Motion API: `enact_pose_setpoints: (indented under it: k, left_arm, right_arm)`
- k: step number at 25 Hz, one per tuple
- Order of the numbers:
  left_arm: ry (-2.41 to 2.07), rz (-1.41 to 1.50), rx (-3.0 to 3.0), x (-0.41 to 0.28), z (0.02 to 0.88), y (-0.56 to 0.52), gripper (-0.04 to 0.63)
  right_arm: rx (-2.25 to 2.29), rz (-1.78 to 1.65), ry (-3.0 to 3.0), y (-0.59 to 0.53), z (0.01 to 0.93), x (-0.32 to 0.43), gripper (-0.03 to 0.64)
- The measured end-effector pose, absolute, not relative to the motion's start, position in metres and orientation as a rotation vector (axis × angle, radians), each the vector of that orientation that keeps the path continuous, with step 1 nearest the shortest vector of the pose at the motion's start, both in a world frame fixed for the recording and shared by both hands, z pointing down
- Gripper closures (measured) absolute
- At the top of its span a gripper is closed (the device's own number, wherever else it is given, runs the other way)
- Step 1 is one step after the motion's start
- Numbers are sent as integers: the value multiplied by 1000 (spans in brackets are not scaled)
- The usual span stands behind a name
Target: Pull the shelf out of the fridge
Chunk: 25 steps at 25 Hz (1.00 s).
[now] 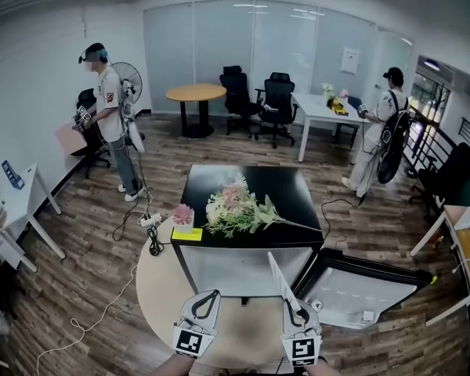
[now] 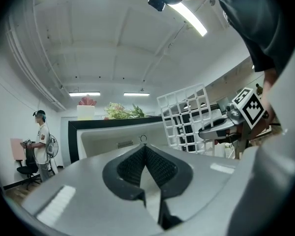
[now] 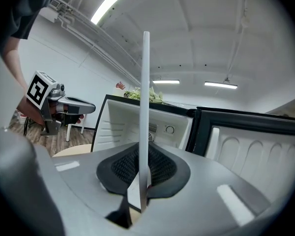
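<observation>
The small fridge has a black top and stands open, its door swung out to the right. My right gripper is shut on the white wire shelf, which is out of the fridge and stands on edge. In the right gripper view the shelf is a thin upright bar between the pads of my right gripper. In the left gripper view the shelf's grid shows to the right. My left gripper hangs beside it, shut on nothing.
A bunch of flowers and a small pink pot plant lie on the fridge top. The fridge sits on a round wooden table. Two people stand further back, one at the left and one at the right. A cable trails on the floor.
</observation>
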<state>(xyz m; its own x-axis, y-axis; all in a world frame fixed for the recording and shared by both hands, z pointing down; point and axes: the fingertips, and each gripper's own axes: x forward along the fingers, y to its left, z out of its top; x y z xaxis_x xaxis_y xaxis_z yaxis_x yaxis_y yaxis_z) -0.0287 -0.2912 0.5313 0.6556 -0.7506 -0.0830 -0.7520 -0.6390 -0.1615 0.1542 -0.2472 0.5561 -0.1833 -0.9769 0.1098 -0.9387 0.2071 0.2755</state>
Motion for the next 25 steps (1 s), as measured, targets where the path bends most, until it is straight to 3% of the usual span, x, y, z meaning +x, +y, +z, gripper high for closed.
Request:
enact_pose_setpoints:
  k: [25]
  left_arm:
    - [1232,-16,-2668,-28,542,-296,597]
  right_arm:
    - [1877,-267,-2222,-245,542,162,581]
